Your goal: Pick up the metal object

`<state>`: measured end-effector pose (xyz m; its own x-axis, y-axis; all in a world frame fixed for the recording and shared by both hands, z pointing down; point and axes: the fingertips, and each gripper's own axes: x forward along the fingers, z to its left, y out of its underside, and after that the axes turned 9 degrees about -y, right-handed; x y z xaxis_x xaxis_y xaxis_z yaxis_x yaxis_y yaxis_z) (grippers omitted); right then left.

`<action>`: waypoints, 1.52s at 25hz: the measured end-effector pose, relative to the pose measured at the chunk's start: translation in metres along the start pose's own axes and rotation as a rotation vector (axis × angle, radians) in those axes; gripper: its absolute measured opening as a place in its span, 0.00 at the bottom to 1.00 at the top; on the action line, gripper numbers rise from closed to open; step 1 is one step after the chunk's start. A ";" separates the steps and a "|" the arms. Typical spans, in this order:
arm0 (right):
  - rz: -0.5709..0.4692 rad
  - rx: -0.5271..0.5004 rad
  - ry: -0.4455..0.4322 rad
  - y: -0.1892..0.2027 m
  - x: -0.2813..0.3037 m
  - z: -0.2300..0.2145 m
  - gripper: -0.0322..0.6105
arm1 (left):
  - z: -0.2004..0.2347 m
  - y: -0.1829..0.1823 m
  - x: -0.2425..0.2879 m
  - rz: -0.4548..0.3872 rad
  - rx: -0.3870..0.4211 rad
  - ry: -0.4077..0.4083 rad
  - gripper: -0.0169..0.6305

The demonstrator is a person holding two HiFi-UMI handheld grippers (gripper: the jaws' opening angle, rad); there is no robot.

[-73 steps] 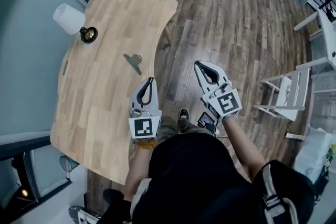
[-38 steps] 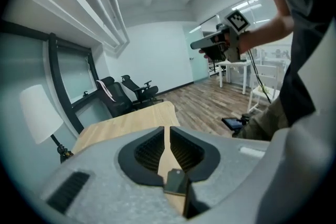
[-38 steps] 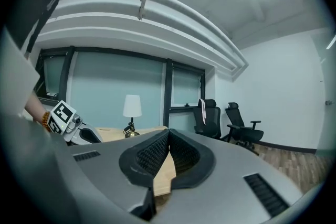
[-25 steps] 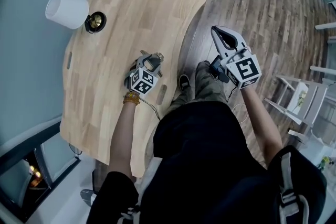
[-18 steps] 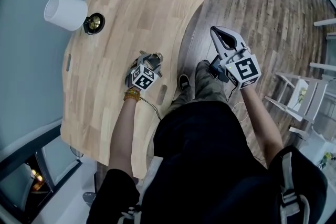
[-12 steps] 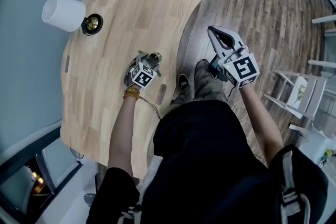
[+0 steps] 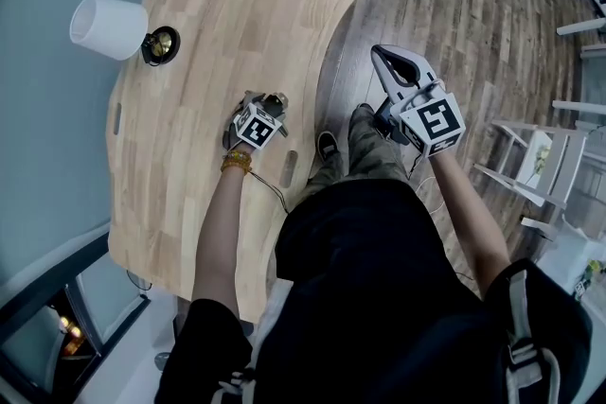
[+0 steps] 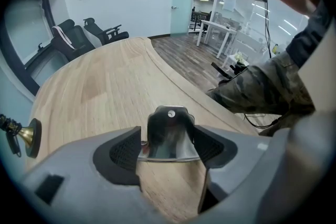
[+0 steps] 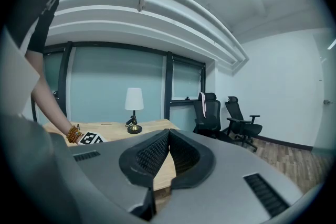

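The metal object (image 7: 277,98), a shiny bent bracket with a rivet at its narrow end, lies on the wooden table (image 7: 218,5) near its right edge. My left gripper (image 7: 262,102) points steeply down over it. In the left gripper view the bracket (image 8: 169,131) lies flat on the wood between the two black pads (image 8: 123,152) of the left gripper (image 8: 169,147). Its jaws have just been opening and stand wide around the bracket. My right gripper (image 7: 383,60) hangs over the floor right of the table, its pads (image 9: 149,157) meeting with nothing between them.
A lamp with a white shade (image 7: 107,26) and brass base (image 7: 159,43) stands at the table's far left. A slot (image 7: 290,167) is cut in the table near my left wrist. My legs (image 7: 365,147) are beside the table edge. White furniture (image 7: 530,156) stands at the right.
The left gripper went from the table's near edge to the bracket, sank onto it and spread its jaws around it. The right gripper has hardly moved.
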<state>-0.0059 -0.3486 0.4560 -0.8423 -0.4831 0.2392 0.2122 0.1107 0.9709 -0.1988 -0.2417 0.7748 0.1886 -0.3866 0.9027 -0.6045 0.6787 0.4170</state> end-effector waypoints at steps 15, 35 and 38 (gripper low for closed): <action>0.002 0.005 0.025 0.000 -0.007 -0.007 0.05 | -0.004 -0.002 0.008 0.094 -0.011 0.042 0.48; -0.010 -0.001 -0.001 -0.001 -0.002 -0.004 0.05 | 0.010 -0.023 -0.027 -0.072 -0.146 -0.050 0.48; -0.014 0.002 -0.002 -0.002 -0.001 -0.003 0.05 | 0.015 -0.029 -0.036 -0.112 -0.187 -0.070 0.48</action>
<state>-0.0039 -0.3512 0.4541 -0.8463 -0.4826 0.2256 0.1992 0.1060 0.9742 -0.1995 -0.2563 0.7286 0.1880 -0.5040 0.8430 -0.4278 0.7306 0.5323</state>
